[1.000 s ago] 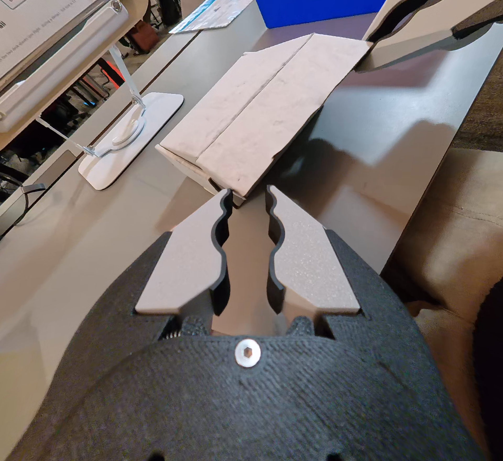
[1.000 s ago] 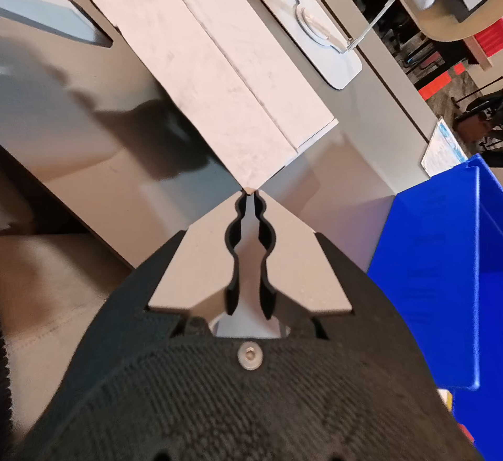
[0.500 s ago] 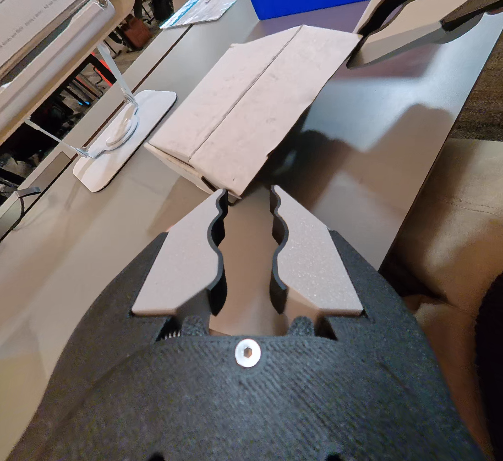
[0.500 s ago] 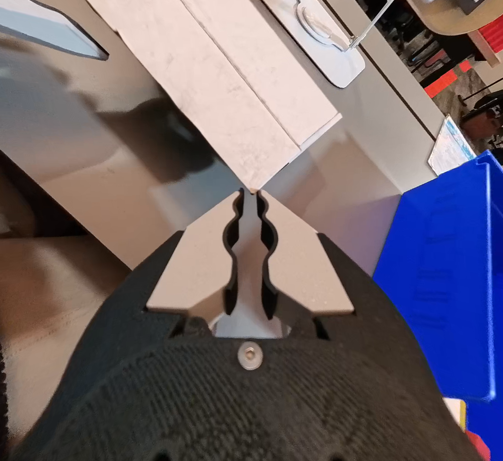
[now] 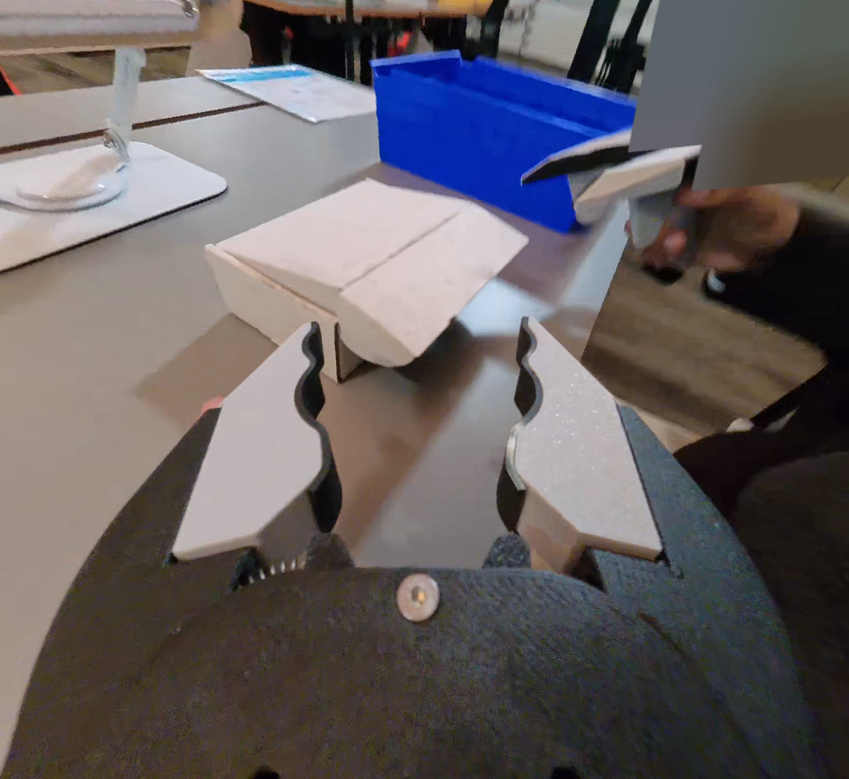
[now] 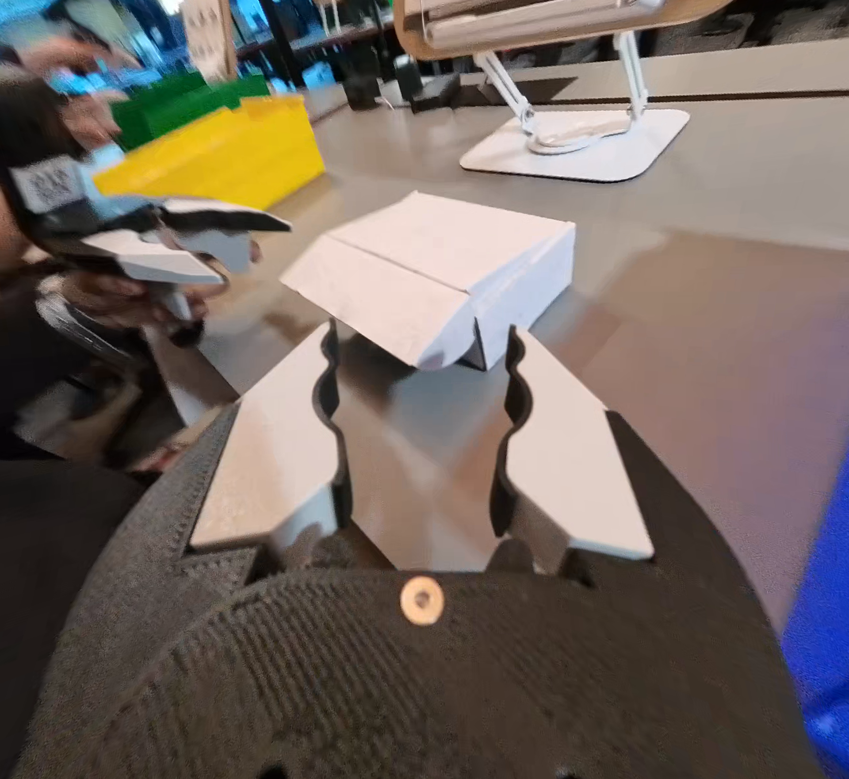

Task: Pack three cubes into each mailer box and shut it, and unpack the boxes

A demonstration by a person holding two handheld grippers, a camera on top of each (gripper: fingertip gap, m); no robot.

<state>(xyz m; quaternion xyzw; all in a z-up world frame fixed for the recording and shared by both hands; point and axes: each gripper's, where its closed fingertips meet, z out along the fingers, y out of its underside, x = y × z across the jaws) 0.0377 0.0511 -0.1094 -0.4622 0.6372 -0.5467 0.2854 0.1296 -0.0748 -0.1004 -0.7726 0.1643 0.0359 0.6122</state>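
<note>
White mailer box (image 5: 349,251) on table, lid flap untucked, overhanging

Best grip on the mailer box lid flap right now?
Pinch the front flap of the mailer box at its free edge, coming from the near side. It juts out unsupported above the table, so fingers fit above and below. Both grippers, left and right, are open.

Counts from my two cams: one white mailer box (image 5: 363,251) (image 6: 441,260), my two grippers, left (image 5: 416,334) and right (image 6: 420,334). Bins: one blue (image 5: 482,132), one yellow (image 6: 220,150), one green (image 6: 183,99). One white stand (image 6: 579,141) with one board on it. One printed sheet (image 5: 294,90). Zero cubes visible.
</note>
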